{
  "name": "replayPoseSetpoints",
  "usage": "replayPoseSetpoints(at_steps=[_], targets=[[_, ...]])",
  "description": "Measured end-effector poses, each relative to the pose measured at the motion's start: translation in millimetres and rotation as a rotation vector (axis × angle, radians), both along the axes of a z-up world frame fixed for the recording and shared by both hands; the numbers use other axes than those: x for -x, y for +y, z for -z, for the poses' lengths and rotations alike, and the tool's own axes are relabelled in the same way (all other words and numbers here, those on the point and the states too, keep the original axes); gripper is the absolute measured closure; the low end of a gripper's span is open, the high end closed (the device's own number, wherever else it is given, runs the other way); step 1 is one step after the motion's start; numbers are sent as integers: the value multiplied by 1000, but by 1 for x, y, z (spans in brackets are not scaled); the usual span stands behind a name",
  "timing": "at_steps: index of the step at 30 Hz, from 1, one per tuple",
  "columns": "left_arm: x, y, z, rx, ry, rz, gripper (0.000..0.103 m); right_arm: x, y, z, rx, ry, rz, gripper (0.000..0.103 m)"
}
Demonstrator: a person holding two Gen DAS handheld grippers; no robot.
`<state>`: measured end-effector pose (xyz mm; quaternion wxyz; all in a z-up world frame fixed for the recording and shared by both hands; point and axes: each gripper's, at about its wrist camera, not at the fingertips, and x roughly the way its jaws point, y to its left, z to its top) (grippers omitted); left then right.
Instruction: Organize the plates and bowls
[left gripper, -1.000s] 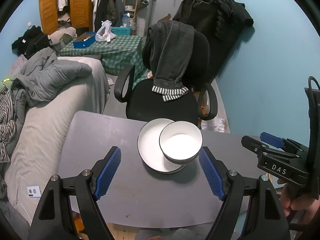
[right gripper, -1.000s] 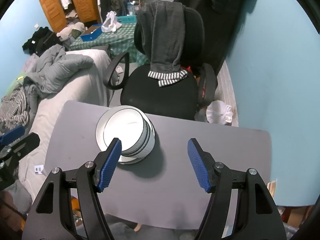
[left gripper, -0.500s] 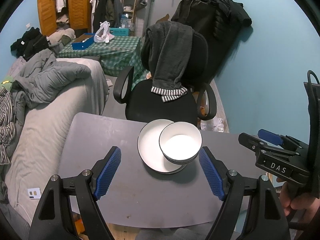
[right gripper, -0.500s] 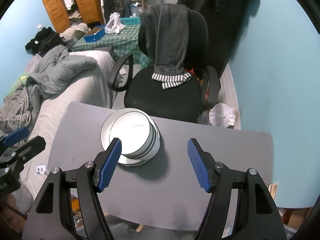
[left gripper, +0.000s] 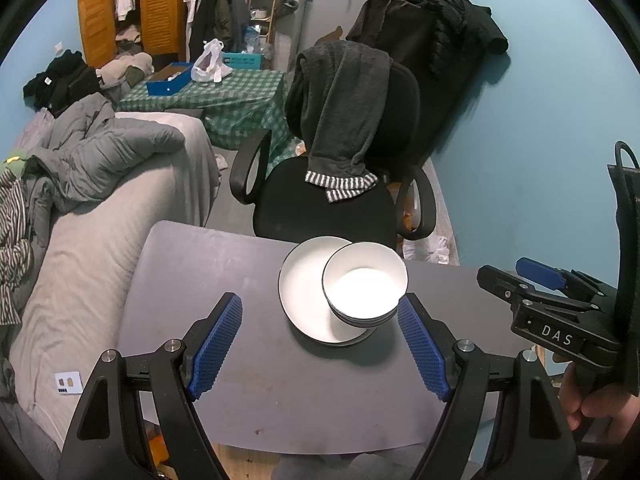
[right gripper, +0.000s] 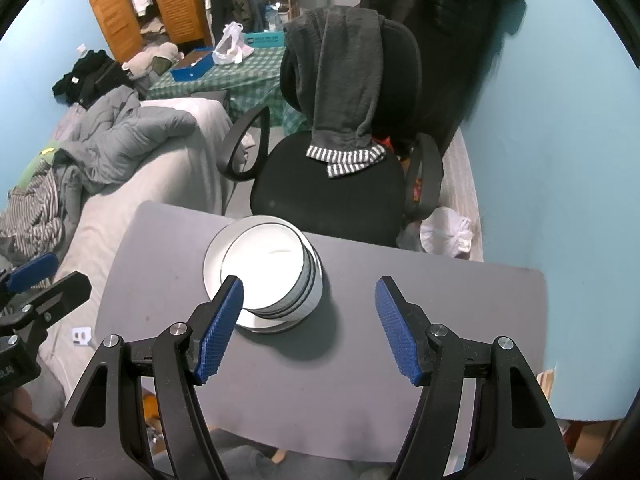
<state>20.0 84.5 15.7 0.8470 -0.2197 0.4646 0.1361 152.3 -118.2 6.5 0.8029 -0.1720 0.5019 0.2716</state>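
Observation:
A stack of white bowls (left gripper: 365, 292) with dark rims sits on the right part of a white plate (left gripper: 298, 284) on the grey table (left gripper: 200, 272). The stack also shows in the right wrist view (right gripper: 276, 276), on the plate (right gripper: 212, 256). My left gripper (left gripper: 320, 346) is open and empty, above the table just short of the plate. My right gripper (right gripper: 310, 328) is open and empty, to the right of the stack, its left finger in front of the bowls. It also shows at the right edge of the left wrist view (left gripper: 540, 280).
A black office chair (left gripper: 332, 200) draped with a grey garment stands behind the table. A bed (left gripper: 92, 216) with grey bedding runs along the left. The blue wall (left gripper: 540, 140) is on the right. A white bag (right gripper: 444, 232) lies on the floor.
Both grippers stay open and have pulled back and up slightly; the bowls and plate have not moved.

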Motion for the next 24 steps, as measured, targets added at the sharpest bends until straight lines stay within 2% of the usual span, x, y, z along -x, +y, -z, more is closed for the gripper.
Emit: replayPoseSetpoints(at_steps=[24], targets=[[2,-7,-1,5,0,-28,22,5,1,0,4,5,-22,36]])
